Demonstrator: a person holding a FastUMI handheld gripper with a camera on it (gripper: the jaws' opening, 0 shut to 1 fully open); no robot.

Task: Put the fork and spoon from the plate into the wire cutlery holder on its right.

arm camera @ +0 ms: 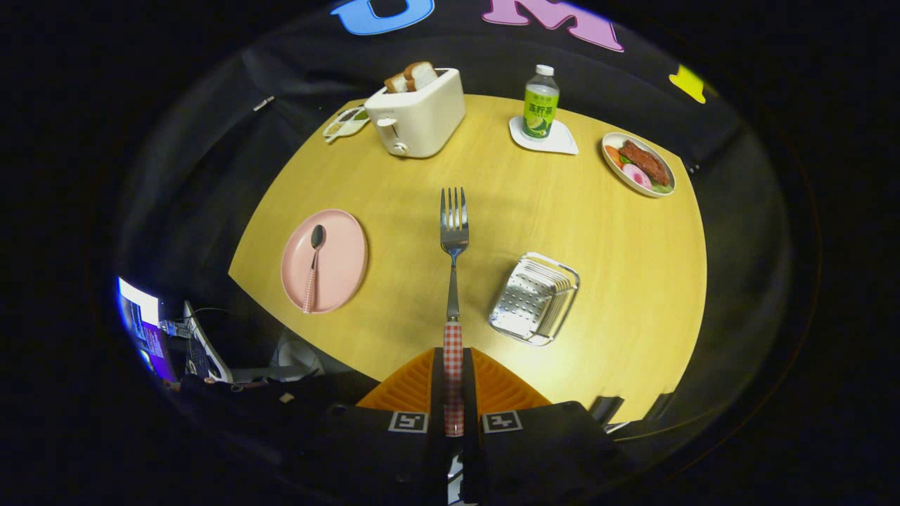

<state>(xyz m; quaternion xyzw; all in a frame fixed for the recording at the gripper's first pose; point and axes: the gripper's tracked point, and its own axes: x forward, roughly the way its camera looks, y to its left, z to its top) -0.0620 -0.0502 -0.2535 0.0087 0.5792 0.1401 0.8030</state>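
My gripper point(453, 369) is shut on the fork point(454, 239), both orange fingers point(415, 386) pressing its red-checked handle. The fork points straight ahead, tines away from me, held high above the yellow table point(562, 232). To its left a pink plate point(344, 260) carries the spoon point(313, 263), which has the same checked handle and its bowl at the far end. To the right of the fork, just ahead of the fingers, stands the perforated metal cutlery holder point(533, 299), with nothing in it.
At the table's far side stand a cream toaster point(418, 112) with bread slices, a small condiment dish point(346, 123) to its left, a green-labelled bottle point(540, 104) on a white coaster, and a food plate point(638, 165). A laptop point(151, 327) sits off the table's near left.
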